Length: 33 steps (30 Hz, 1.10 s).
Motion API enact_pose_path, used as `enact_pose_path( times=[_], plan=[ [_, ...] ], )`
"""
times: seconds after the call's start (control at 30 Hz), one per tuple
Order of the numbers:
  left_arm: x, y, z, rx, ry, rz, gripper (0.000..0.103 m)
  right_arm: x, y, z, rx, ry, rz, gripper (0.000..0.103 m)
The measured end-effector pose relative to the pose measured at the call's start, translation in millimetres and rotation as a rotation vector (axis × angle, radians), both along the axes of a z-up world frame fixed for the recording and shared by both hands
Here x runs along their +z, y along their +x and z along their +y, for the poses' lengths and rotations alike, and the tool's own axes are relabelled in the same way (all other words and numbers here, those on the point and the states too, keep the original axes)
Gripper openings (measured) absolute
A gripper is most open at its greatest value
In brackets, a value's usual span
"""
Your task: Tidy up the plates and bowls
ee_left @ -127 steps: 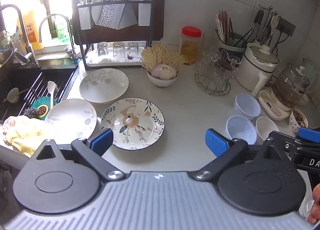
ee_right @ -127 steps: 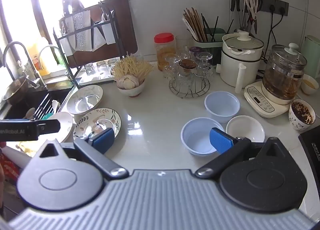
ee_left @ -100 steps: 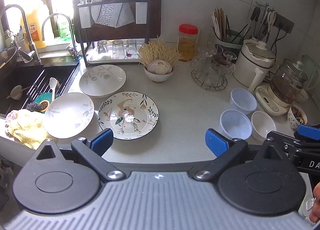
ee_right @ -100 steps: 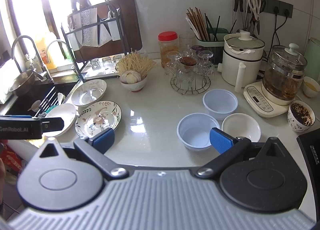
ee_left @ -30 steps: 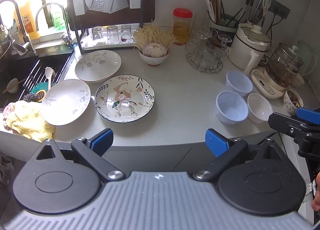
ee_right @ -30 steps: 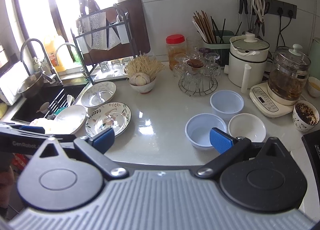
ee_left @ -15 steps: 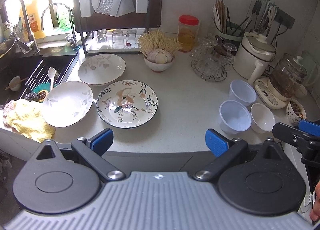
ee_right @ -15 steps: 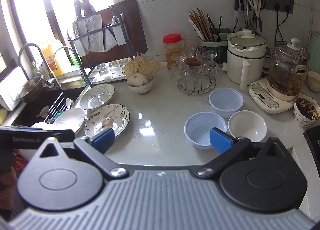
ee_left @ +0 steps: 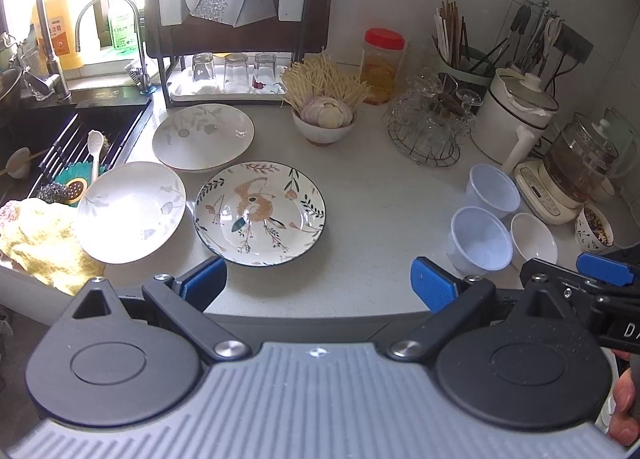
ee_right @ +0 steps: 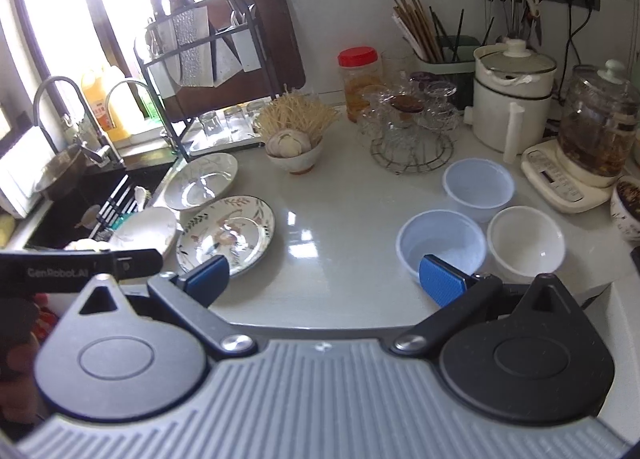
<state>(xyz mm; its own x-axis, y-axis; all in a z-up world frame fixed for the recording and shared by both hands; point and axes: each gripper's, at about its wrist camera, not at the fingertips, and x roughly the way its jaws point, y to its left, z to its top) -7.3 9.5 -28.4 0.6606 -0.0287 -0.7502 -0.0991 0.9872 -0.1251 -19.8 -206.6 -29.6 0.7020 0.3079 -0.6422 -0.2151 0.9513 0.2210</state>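
A floral plate [ee_left: 260,213] lies on the counter, with a white plate [ee_left: 132,211] to its left and another white plate [ee_left: 203,136] behind it. At the right stand two translucent plastic bowls [ee_left: 482,239] [ee_left: 493,190] and a small white bowl [ee_left: 534,237]. My left gripper [ee_left: 318,285] is open and empty, just in front of the floral plate. My right gripper [ee_right: 324,275] is open and empty, held over the counter's front edge, with the near plastic bowl [ee_right: 442,243] by its right fingertip. The floral plate [ee_right: 226,237] lies by its left fingertip.
A sink [ee_left: 52,139] with a spoon and a yellow cloth [ee_left: 44,243] lies at the left. A dish rack [ee_left: 240,19], a garlic bowl [ee_left: 324,121], a glass stand [ee_left: 428,127], a white cooker [ee_left: 514,115] and a glass kettle [ee_left: 580,171] line the back.
Both grippers have moved forward toward the counter, so the plates and bowls appear closer. Both stay open and empty.
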Motion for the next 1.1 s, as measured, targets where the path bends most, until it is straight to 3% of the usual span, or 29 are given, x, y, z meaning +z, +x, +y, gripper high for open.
enact_pose_path(
  times=[0.6, 0.77, 1.1],
  plan=[
    [-1.2, 76.7, 98.9, -0.107, 0.005, 0.037, 0.100, -0.4, 43.6, 97.0, -0.100, 0.017, 0.024, 0.103],
    [-3.8, 92.1, 136.0, -0.118, -0.015, 0.056, 0.100, 1.6, 58.7, 124.4, -0.144, 0.078, 0.066, 0.103],
    [-5.8, 130.5, 210.3, -0.166, -0.026, 0.074, 0.100, 3.6, 82.4, 183.8, -0.230, 0.087, 0.052, 0.103]
  ],
)
